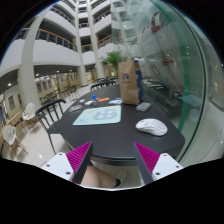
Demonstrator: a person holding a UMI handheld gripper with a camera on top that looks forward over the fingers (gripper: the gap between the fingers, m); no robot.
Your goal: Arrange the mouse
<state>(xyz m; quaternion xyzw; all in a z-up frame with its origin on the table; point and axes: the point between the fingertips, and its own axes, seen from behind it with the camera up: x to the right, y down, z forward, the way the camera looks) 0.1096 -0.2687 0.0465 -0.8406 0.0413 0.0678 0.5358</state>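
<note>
I am in a tall atrium with balconied floors rising on one side and a glass wall on the other, potted greenery far behind. A round dark tabletop (90, 135) stands ahead of me, with dark chairs (48, 108) around its far and left sides and a pale chair (10, 133) further left on the light floor. My tool (114, 165) hangs at the near rim of the tabletop, its fingers spread apart with nothing between them, the pink pads (150, 156) facing inward. The white mouse (152, 126) lies on the tabletop beyond my right finger. A pale rectangular mat (98, 115) lies near the centre, well left of the mouse. A brown paper bag (128, 83) stands upright at the far side.
</note>
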